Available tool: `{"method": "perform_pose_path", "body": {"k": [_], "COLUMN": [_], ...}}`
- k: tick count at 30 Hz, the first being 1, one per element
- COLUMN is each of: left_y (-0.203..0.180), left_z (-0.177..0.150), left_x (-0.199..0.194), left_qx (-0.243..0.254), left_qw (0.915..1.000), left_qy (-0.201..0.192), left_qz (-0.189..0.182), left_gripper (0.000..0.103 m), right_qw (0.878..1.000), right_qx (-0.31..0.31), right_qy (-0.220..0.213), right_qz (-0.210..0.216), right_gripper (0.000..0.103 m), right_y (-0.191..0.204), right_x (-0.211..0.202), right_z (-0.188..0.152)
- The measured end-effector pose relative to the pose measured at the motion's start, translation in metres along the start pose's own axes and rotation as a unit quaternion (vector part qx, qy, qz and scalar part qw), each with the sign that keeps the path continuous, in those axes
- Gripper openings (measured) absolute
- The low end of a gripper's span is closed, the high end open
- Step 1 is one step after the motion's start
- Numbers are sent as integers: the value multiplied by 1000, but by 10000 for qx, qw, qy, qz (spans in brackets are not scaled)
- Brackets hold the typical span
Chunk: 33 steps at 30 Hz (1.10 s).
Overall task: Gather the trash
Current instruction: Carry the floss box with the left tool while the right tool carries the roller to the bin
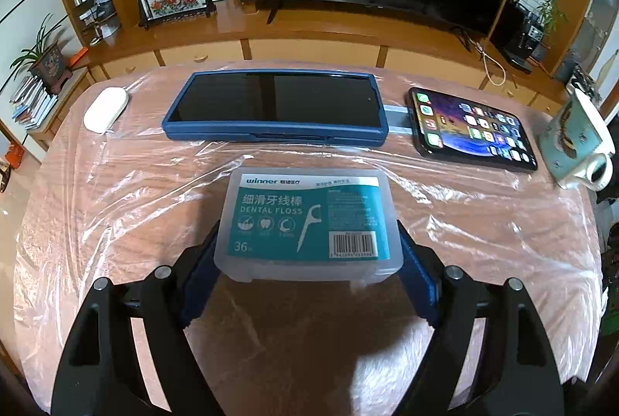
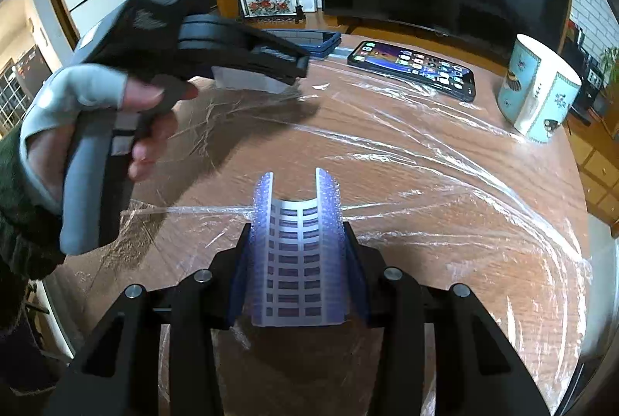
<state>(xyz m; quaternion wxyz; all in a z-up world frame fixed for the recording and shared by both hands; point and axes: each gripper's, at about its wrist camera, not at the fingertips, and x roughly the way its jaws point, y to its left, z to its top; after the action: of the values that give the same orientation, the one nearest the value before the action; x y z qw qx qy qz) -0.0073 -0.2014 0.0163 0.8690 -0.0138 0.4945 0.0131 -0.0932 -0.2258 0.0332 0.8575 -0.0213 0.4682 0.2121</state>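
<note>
Floss box [image 1: 311,224] in left gripper [image 1: 309,249]

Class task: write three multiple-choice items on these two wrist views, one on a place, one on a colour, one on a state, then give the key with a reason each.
1. Where is the white mouse? A left of the blue case; B beside the mug; C on the phone.
2. What colour is the dental floss box label? A red; B teal; C yellow.
3. The phone screen is: A dark; B lit; C cracked.

Key: A, the mouse lies left of the blue case. B, the dental floss box between the left gripper pads bears a teal label. B, the phone shows app icons.
</note>
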Motion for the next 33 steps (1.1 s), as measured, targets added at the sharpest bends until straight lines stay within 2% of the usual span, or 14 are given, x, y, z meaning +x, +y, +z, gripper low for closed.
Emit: {"method": "perform_pose_path", "body": {"k": [6, 12, 18, 25, 33], "left_y": [7, 17, 34, 60, 86], "left_z": [-9, -22, -42, -69, -104], "left_x": [-12, -35, -65, -90, -116], "left_qx": [169, 443, 709, 713, 965], "left_qw": [9997, 9985, 9961, 9958, 9931], "left_qy": [-69, -301, -521, -556, -647], "left_qz": [-173, -136, -37, -165, -184], "left_gripper": [82, 82, 82, 82, 82], "right_qw": [9997, 9986, 9974, 9959, 9944], "right_qx": [168, 362, 445, 635, 805], "right_qy": [-89, -176, -224, -278, -256], "right_qz": [-158, -351, -520, -581, -639], "right_gripper": [43, 43, 43, 43, 43], "right_y": [8, 25, 51, 80, 110], "right_x": [-8, -19, -27, -41, -48], "right_z": [1, -2, -9, -23, -41]}}
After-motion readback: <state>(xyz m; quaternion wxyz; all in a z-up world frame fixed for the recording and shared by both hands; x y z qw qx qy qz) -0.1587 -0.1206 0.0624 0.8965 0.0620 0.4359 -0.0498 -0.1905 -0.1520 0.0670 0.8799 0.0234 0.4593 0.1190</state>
